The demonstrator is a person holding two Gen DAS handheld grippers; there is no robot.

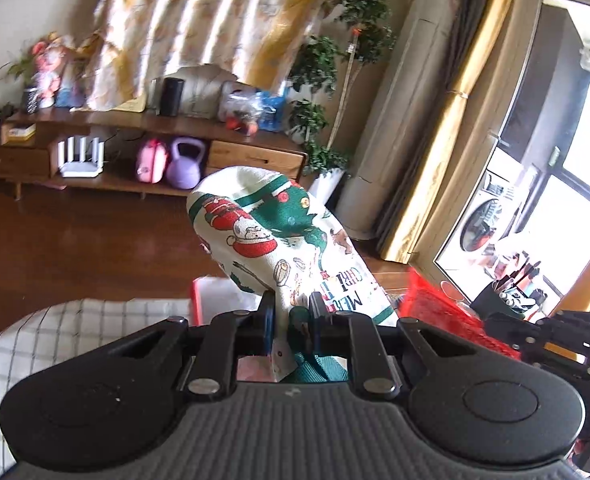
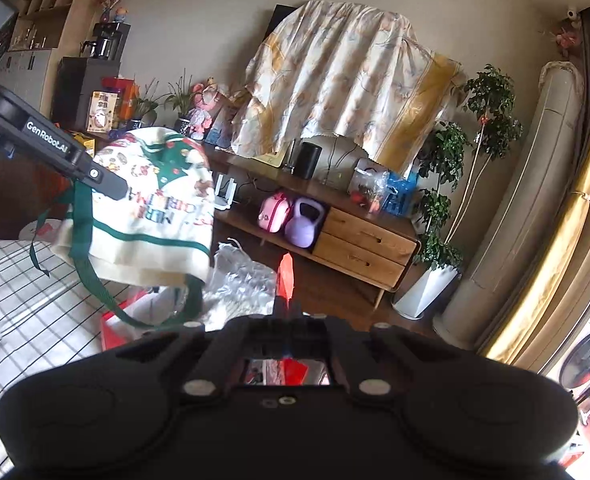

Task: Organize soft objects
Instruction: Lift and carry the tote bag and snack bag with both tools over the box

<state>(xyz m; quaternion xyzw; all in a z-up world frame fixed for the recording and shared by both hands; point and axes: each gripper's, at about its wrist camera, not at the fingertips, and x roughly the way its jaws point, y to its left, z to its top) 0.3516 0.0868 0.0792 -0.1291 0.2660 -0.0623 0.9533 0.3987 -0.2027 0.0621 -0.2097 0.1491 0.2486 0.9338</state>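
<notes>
Your left gripper (image 1: 291, 314) is clamped on the Christmas-print cloth (image 1: 279, 236), holding it up above the checked bedcover (image 2: 23, 300); its green strap (image 2: 95, 276) dangles. Your right gripper (image 2: 286, 304) is closed on a thin red sheet (image 2: 286, 276). A crumpled clear plastic bag (image 2: 243, 276) lies just beyond.

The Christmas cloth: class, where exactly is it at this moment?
The Christmas cloth is pinched in the left gripper, raised above the checked sheet; in the right wrist view it hangs at left.
</notes>
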